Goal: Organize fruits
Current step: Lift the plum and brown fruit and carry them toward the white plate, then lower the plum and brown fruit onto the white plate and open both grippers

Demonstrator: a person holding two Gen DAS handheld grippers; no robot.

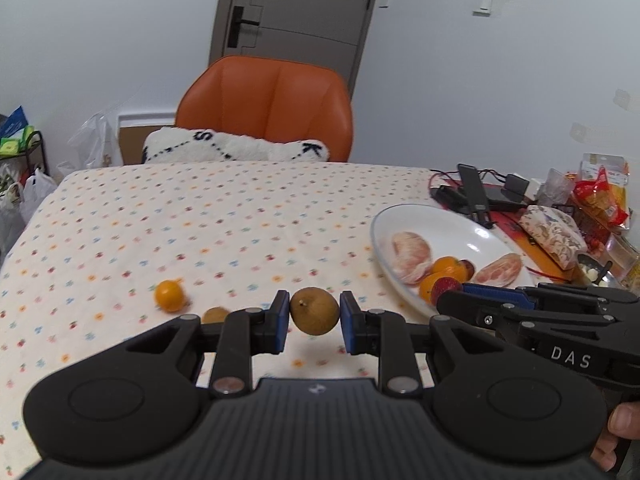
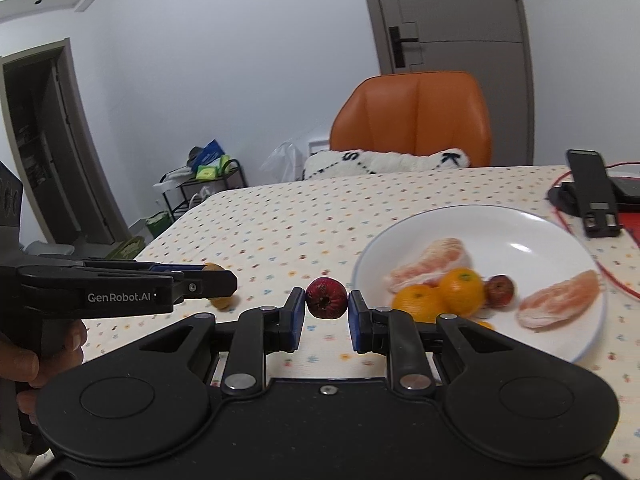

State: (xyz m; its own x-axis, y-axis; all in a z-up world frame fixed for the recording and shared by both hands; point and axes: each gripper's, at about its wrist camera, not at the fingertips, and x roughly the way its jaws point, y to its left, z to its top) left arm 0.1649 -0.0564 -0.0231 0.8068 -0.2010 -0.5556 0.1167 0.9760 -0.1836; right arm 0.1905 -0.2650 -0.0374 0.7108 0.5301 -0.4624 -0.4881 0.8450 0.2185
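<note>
Left gripper (image 1: 315, 317) pinches brown fruit (image 1: 314, 310); right gripper (image 2: 327, 305) pinches red fruit (image 2: 326, 297), both above cloth. Plate (image 2: 404, 236) lies right, nearer the right gripper. 1 orange (image 1: 170, 295) sits far left.

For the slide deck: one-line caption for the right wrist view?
Right tongs grip a red fruit beside the plate of oranges.

Home dining room, surface (image 1: 200, 216) under a flower-dotted cloth, orange chair (image 1: 268, 104) with a fluffy cushion (image 1: 240, 148), grey interior door (image 1: 296, 8), snack packets (image 1: 600, 188), cluttered rack (image 2: 204, 180).
</note>
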